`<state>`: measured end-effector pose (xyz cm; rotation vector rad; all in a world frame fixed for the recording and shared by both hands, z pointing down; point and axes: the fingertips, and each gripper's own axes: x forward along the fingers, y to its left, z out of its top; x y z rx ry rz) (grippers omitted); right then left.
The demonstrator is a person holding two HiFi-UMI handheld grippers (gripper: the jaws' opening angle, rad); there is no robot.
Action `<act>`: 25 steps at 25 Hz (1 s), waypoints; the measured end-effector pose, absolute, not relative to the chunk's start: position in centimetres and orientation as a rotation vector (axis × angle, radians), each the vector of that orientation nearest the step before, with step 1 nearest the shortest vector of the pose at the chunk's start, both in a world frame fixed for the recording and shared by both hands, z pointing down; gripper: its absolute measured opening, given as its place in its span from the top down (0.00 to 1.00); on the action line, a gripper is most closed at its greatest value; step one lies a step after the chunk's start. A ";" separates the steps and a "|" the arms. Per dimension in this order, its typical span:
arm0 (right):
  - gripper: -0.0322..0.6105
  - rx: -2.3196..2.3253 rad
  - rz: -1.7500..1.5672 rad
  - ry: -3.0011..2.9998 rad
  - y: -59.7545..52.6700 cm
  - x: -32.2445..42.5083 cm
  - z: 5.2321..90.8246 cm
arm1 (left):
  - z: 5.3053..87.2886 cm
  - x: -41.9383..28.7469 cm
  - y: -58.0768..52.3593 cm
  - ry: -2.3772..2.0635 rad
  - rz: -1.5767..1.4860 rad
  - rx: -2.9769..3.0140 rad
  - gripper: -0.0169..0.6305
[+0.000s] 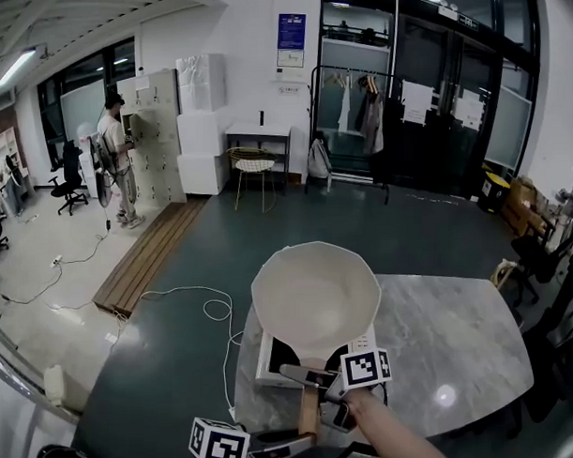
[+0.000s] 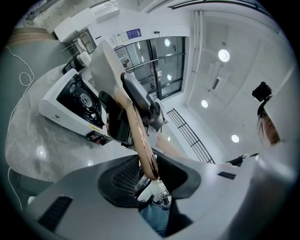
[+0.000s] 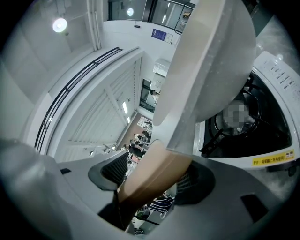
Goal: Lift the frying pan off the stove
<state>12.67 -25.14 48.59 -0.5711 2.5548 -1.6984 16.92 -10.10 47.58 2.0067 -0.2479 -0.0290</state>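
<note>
My left gripper has its jaws clenched on the tip of the tan wooden handle, and my right gripper grasps it further up. Beyond, the cream wide-rimmed frying pan hangs tilted just above the white single-burner stove on the grey marble table. I judge the handle could twist in the jaws and drop the pan onto the burner. I count two grippers, one pan, one stove and one table.

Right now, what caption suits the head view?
The left gripper and right gripper grip the wooden handle, frying pan raised above the stove on a marble table.
</note>
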 end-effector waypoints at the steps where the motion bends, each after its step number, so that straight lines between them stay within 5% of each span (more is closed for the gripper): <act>1: 0.46 -0.566 -1.684 2.557 -25.2 12.7 48.2 | 47.2 17.0 -10.2 -0.247 -0.038 2.018 0.77; 25: 0.46 -0.625 -1.364 2.621 -28.8 15.4 38.9 | 40.7 18.2 -13.6 -0.182 -0.014 2.261 0.75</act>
